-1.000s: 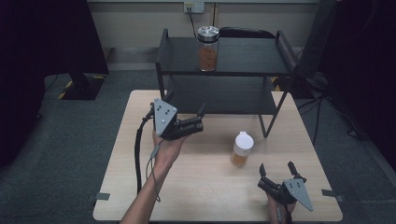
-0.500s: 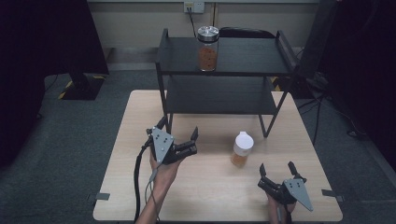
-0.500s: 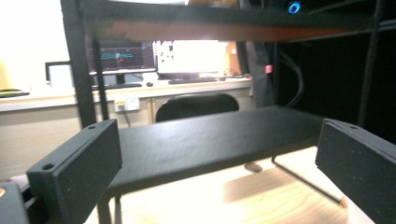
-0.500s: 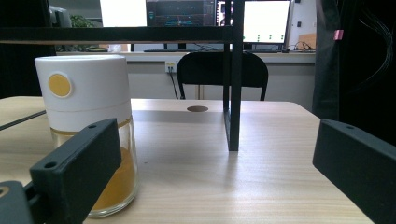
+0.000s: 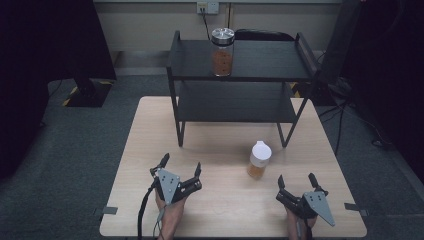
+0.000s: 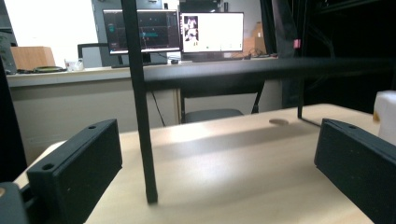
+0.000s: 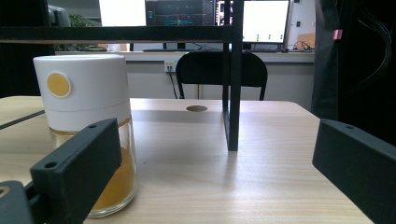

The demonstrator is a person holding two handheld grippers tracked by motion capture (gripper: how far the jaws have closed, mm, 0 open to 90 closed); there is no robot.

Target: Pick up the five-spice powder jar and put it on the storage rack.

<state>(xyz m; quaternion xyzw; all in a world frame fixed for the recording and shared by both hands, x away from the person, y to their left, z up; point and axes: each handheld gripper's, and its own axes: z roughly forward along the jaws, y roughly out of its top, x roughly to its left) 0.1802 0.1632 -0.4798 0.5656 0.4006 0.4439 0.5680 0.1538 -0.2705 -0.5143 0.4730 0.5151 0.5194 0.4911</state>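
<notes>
The right gripper (image 5: 298, 181) has its fingers (image 7: 79, 158) spread apart with nothing between them, resting low at the near right of the counter (image 5: 220, 200); the left gripper (image 5: 181, 166) has its fingers (image 6: 77, 163) wide apart and empty too, near the counter's front left. The thing nearest the right gripper is the white-capped glass jar (image 5: 259, 160) with amber contents, standing upright on the counter just ahead and to the left of it, in front of the black two-tier shelf rack (image 5: 240, 75). Judging by the right gripper view, the jar (image 7: 86, 140) is stiff and smooth, likely slippery and breakable at the glass, only partly filled and so probably light; the white cap or the band just below it looks the safest place to close on, squarely from the side. A second, metal-lidded jar (image 5: 222, 51) stands on the rack's top shelf. Compared with half a second ago, the left gripper has drawn back toward the near edge, away from the rack; the right gripper and both jars are unchanged.
</notes>
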